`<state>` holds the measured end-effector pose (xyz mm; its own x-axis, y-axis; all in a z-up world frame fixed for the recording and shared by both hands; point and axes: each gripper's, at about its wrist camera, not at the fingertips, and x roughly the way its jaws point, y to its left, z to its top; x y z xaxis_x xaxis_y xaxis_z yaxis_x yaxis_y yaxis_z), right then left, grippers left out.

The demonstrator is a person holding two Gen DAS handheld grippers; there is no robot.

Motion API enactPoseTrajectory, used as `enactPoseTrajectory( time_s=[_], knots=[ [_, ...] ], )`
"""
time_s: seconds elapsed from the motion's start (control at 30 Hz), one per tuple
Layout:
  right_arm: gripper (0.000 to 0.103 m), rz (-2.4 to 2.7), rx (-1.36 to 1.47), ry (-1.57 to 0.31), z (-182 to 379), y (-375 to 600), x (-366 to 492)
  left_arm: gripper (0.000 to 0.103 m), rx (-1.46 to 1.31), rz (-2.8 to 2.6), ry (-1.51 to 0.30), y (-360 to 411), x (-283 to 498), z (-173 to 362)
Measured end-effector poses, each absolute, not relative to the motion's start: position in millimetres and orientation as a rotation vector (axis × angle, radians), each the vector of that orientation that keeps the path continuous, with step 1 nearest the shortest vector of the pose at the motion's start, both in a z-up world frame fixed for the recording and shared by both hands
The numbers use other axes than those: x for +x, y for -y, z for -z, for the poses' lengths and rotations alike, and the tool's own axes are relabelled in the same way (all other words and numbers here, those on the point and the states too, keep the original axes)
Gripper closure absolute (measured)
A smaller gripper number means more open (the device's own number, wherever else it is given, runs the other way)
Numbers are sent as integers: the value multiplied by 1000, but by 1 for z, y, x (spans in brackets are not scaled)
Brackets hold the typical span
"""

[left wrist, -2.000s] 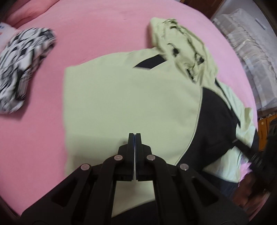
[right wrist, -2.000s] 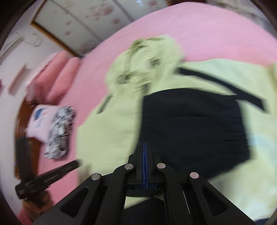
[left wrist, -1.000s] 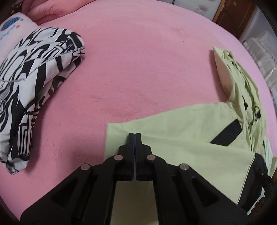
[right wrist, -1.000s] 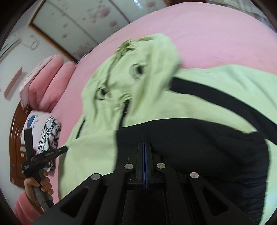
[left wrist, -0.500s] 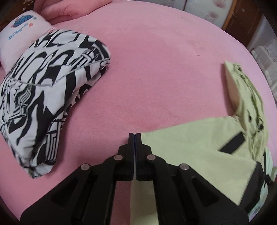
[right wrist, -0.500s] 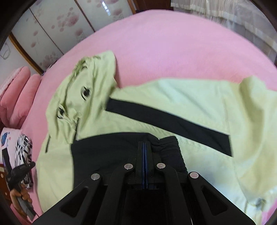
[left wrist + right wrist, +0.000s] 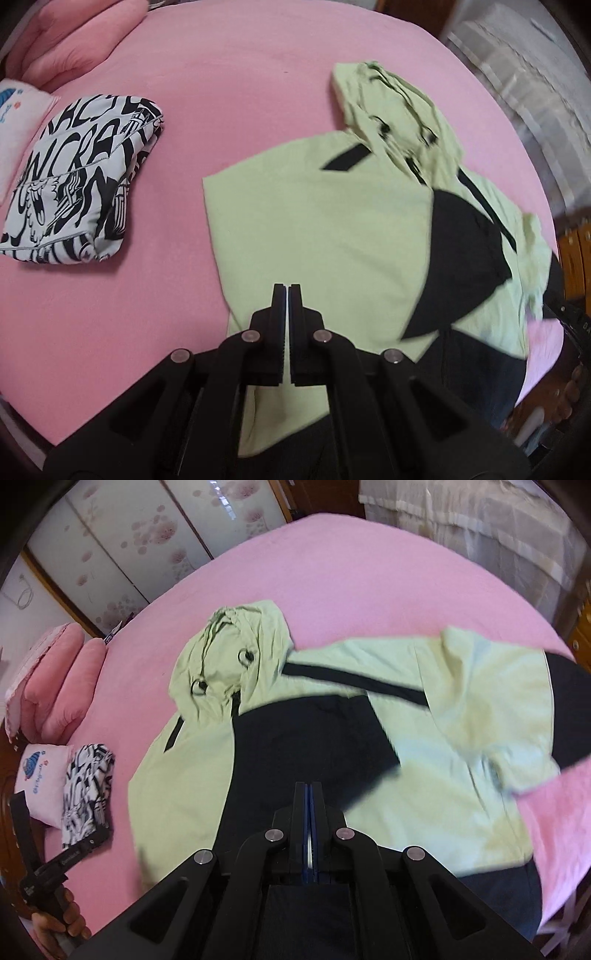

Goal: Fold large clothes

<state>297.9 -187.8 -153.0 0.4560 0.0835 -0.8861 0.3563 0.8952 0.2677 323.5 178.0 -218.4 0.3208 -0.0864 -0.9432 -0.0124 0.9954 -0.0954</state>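
Pink bed, green-black jacket, folded patterned garment, apparently pillows

Pale green jacket (black panels), black-and-white printed garment, pink bedspread

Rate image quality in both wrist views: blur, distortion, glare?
Left wrist: jacket hood and right edge motion-smeared, folded printed garment fairly sharp. Right wrist: jacket sleeve smeared, gripper crisp. Both: strong fisheye bending, dark corner vignetting, soft even light, no glare.

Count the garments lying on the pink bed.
2: a light green and black hooded jacket spread mid-bed, and a folded black-and-white patterned garment near the pillows. Others may lie outside view.
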Motion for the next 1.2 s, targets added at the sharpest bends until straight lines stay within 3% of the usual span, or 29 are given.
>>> enactPoseTrajectory(
  time_s=[0.1,0.2,0.23,0.37,0.5,0.73,0.77,0.83,0.9,0.97,1.2],
  knots=[
    [94,181,542,-1144,152,186,265,103,-77,87,-1278,-166,299,203],
    [60,166,636,-1187,158,184,234,103,-28,96,-1334,-151,278,197],
    [55,166,673,-1207,161,182,222,103,-20,95,-1345,-147,271,197],
    [46,176,844,-1277,184,181,181,103,28,142,-1401,-126,245,207],
    [31,240,946,-1329,208,189,143,103,136,222,-1499,-96,225,230],
    [25,207,1017,-1457,237,233,125,103,144,213,-1573,-35,192,241],
    [25,195,992,-1463,235,240,124,101,148,218,-1580,-23,187,241],
    [23,179,973,-1460,229,257,125,85,171,218,-1587,-2,182,239],
    [22,164,959,-1454,223,278,124,40,193,206,-1580,27,174,233],
    [22,154,950,-1441,215,305,123,35,189,200,-1556,55,167,224],
    [22,230,986,-1334,192,423,111,34,194,192,-1581,153,158,219]
  ],
)
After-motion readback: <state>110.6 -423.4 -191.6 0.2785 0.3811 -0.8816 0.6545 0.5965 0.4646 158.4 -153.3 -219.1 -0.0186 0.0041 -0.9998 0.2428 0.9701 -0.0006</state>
